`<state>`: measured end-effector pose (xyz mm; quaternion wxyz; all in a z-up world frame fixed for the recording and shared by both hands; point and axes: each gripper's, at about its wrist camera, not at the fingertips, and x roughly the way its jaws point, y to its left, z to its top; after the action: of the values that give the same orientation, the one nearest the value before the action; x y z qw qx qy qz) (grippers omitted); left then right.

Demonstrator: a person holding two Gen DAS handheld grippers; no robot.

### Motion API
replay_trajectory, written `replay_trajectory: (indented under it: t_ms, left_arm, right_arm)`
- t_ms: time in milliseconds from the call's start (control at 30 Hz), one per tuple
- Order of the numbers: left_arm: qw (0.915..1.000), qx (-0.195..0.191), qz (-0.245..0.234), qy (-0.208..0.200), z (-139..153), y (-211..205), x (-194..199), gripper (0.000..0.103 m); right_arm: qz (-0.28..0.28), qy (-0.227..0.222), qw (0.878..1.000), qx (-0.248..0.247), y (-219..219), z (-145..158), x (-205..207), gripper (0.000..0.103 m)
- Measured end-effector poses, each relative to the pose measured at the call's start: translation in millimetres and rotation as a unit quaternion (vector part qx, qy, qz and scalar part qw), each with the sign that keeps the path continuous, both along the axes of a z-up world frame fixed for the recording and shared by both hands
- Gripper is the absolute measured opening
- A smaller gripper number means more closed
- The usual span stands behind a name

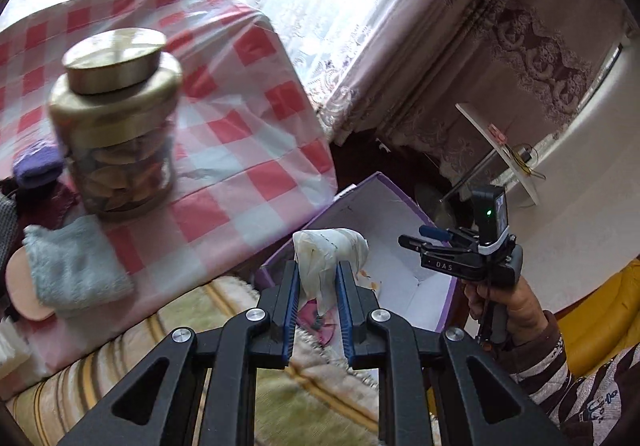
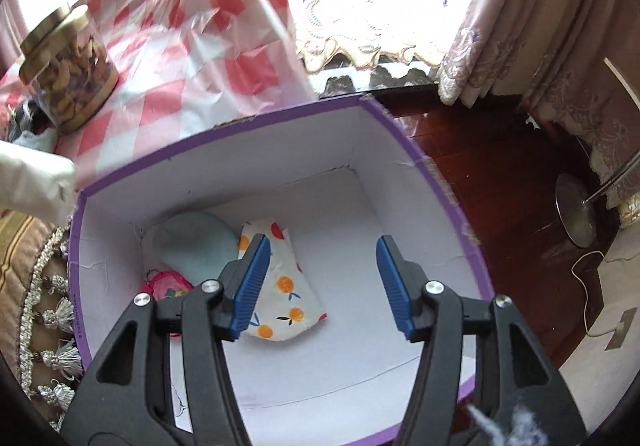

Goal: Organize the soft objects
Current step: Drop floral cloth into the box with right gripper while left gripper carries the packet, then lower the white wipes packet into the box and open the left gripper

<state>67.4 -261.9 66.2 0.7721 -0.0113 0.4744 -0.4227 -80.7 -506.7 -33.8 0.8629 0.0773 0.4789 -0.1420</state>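
Note:
My left gripper [image 1: 318, 270] is shut on a white soft cloth bundle [image 1: 328, 250] and holds it in the air beside the table, near the purple box [image 1: 372, 186]. The bundle also shows at the left edge of the right wrist view [image 2: 32, 182]. My right gripper [image 2: 320, 266] is open and empty above the inside of the purple box [image 2: 280, 122]. In the box lie a pale blue soft item [image 2: 196, 246], a white cloth with orange fruit print [image 2: 284, 286] and a pink item [image 2: 164, 284]. A light blue fluffy cloth [image 1: 76, 270] and a purple cloth [image 1: 36, 162] lie on the checked table [image 1: 248, 118].
A glass jar with a gold lid [image 1: 116, 118] stands on the table. A peach round pad [image 1: 22, 282] lies by the blue cloth. A fringed cushion [image 2: 36, 286] sits left of the box. A lamp stand base [image 2: 576, 210] stands on the dark wood floor [image 2: 500, 166].

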Motion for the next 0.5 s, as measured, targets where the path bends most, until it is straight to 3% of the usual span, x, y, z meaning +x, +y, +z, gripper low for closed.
replay_trajectory:
  t_ms: [233,300,333,400,500]
  left_arm:
    - [0.9924,0.019,-0.12,0.016,-17.3,-111.8,-4.1,0.021]
    - [0.9889,0.013,-0.146,0.024,-21.5,-139.1,-3.0,0.028]
    - [0.9883,0.022,-0.15,0.018,-24.9,-151.3,-1.5,0.033]
    - [0.9895,0.057,-0.132,-0.011,-30.7,-166.4,2.2,0.053]
    - [0.9921,0.06,-0.11,-0.009,-36.1,-158.3,8.4,0.054]
  right_arm:
    - [-0.086,-0.041,0.995,0.003,-44.5,24.7,-41.9,0.068]
    - [-0.098,-0.04,0.994,0.01,-52.7,23.0,-44.0,0.068]
    - [-0.103,-0.037,0.994,0.014,-54.5,21.4,-45.7,0.068]
    - [-0.102,-0.036,0.994,0.019,-54.7,17.6,-47.2,0.068]
    - [-0.094,-0.033,0.995,0.024,-49.8,11.9,-47.9,0.068]
